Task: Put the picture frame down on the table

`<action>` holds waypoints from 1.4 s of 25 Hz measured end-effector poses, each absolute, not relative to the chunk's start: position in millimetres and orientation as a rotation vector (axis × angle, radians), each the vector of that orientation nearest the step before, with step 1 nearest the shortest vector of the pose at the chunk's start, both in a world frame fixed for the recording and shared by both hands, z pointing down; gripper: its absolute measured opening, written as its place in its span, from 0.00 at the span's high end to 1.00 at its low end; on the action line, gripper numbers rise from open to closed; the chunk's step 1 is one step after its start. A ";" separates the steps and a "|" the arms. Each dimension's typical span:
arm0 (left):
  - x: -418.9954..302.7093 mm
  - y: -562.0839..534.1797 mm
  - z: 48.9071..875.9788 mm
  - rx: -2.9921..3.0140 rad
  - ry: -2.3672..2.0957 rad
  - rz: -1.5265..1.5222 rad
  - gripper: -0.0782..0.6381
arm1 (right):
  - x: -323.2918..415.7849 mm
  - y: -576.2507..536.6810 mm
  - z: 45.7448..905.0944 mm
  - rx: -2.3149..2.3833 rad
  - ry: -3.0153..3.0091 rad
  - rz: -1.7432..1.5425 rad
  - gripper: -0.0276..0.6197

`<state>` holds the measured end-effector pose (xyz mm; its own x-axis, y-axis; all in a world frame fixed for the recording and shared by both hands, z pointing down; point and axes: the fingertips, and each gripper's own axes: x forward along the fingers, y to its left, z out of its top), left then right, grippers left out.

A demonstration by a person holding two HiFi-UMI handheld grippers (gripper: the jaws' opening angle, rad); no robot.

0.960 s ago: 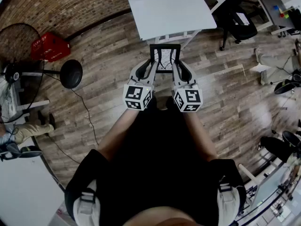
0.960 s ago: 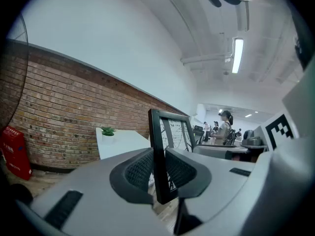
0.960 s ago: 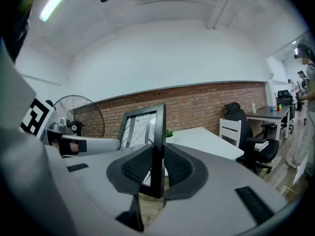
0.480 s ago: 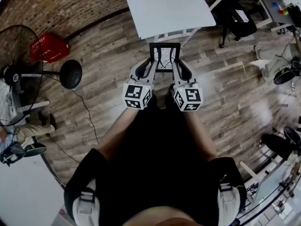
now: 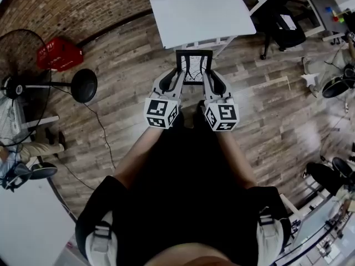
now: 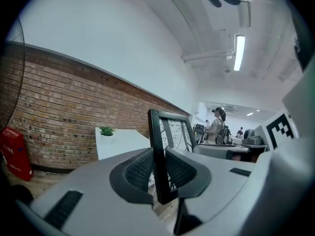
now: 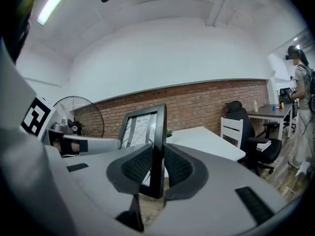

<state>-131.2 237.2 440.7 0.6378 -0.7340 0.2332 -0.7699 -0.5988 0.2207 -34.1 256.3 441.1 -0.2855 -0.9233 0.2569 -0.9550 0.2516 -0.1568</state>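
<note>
Black picture frame [image 5: 194, 66] in left tool [image 5: 178, 76], right tool [image 5: 207, 76].

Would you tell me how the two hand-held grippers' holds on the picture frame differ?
The left hand-held gripper clamps the picture frame's left edge, right hand-held gripper its right. Seen from the left one the frame extends rightward; from the right one, leftward. Both are shut on it.

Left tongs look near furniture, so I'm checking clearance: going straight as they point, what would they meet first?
Probably the white table straight ahead, though the picture frame the left tongs are shut on would reach it first. Height over its top is unclear.
</note>
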 end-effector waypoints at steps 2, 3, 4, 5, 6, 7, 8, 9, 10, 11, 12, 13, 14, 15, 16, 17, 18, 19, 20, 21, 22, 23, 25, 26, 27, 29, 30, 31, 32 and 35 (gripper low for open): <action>-125.3 232.8 440.7 2.553 -1.219 0.170 0.77 | -27.9 250.1 440.6 1.797 -2.399 0.431 0.85; -122.2 230.8 440.6 2.550 -1.222 0.170 0.77 | -24.5 247.2 440.5 1.793 -2.402 0.432 0.85; -119.1 229.0 440.4 2.548 -1.226 0.172 0.78 | -21.2 244.5 440.7 1.789 -2.405 0.434 0.85; -116.3 227.1 440.1 2.546 -1.229 0.173 0.77 | -18.3 241.9 441.1 1.786 -2.408 0.437 0.85; -113.9 224.9 440.1 2.543 -1.234 0.174 0.77 | -15.7 239.2 441.6 1.783 -2.412 0.441 0.85; -112.0 222.3 440.3 2.540 -1.239 0.176 0.77 | -13.7 236.3 442.2 1.780 -2.415 0.445 0.85; -110.2 219.5 440.8 2.535 -1.245 0.177 0.77 | -11.9 233.1 442.7 1.776 -2.419 0.447 0.85; -108.4 216.6 441.2 2.531 -1.251 0.178 0.77 | -10.1 229.8 443.2 1.769 -2.423 0.448 0.85; -106.3 213.9 441.5 2.526 -1.257 0.179 0.77 | -8.0 226.6 443.4 1.761 -2.427 0.450 0.85; -103.7 211.3 441.7 2.522 -1.263 0.179 0.77 | -5.4 223.4 443.4 1.754 -2.431 0.450 0.85; -101.0 208.9 441.9 2.517 -1.269 0.178 0.77 | -2.6 220.2 443.3 1.746 -2.436 0.450 0.85; -98.4 206.2 442.1 2.512 -1.274 0.178 0.77 | 0.2 216.9 443.1 1.740 -2.440 0.450 0.85; -95.9 203.6 442.3 2.506 -1.280 0.178 0.77 | 2.8 213.6 442.8 1.734 -2.445 0.450 0.85; -93.5 201.1 442.5 2.500 -1.287 0.178 0.77 | 5.2 210.5 442.6 1.727 -2.451 0.450 0.85; -91.1 198.8 442.7 2.495 -1.294 0.178 0.77 | 7.6 207.8 442.6 1.719 -2.457 0.451 0.85; -88.5 196.7 442.8 2.490 -1.302 0.179 0.77 | 10.2 205.2 442.7 1.710 -2.462 0.450 0.85; -85.5 194.5 442.7 2.485 -1.310 0.180 0.77 | 13.1 202.5 442.7 1.701 -2.466 0.448 0.85; -82.3 192.1 442.4 2.481 -1.319 0.181 0.77 | 16.4 199.6 442.5 1.693 -2.469 0.445 0.85; -79.0 189.4 441.7 2.477 -1.327 0.183 0.77 | 19.7 196.4 441.9 1.686 -2.473 0.443 0.85; -75.9 186.6 440.8 2.472 -1.336 0.183 0.77 | 23.0 193.0 441.1 1.678 -2.478 0.443 0.85; -72.9 184.0 439.7 2.467 -1.345 0.184 0.77 | 26.0 189.5 440.1 1.669 -2.485 0.446 0.85; -70.2 181.9 438.7 2.461 -1.355 0.184 0.77 | 28.9 186.4 439.2 1.660 -2.492 0.449 0.85; -65.3 178.8 437.3 2.449 -1.376 0.182 0.77 | 33.9 181.6 438.3 1.637 -2.507 0.453 0.85; -63.6 177.9 436.9 2.442 -1.387 0.180 0.77 | 35.8 179.9 438.2 1.625 -2.515 0.455 0.85; -62.4 177.4 436.7 2.436 -1.398 0.177 0.77 | 37.1 178.7 438.4 1.614 -2.522 0.456 0.85; -60.2 176.8 436.0 2.424 -1.418 0.174 0.77 | 39.4 176.1 438.2 1.593 -2.535 0.458 0.85; -58.3 176.2 435.4 2.419 -1.428 0.173 0.77 | 41.1 174.5 438.0 1.582 -2.541 0.458 0.85; -55.9 175.4 434.9 2.414 -1.438 0.173 0.77 | 43.4 172.6 437.8 1.571 -2.547 0.456 0.85; -53.3 174.6 434.5 2.408 -1.449 0.172 0.77 | 45.9 170.7 437.5 1.559 -2.554 0.455 0.86; -48.2 173.7 433.8 2.387 -1.484 0.168 0.77 | 51.0 167.3 437.4 1.523 -2.574 0.456 0.85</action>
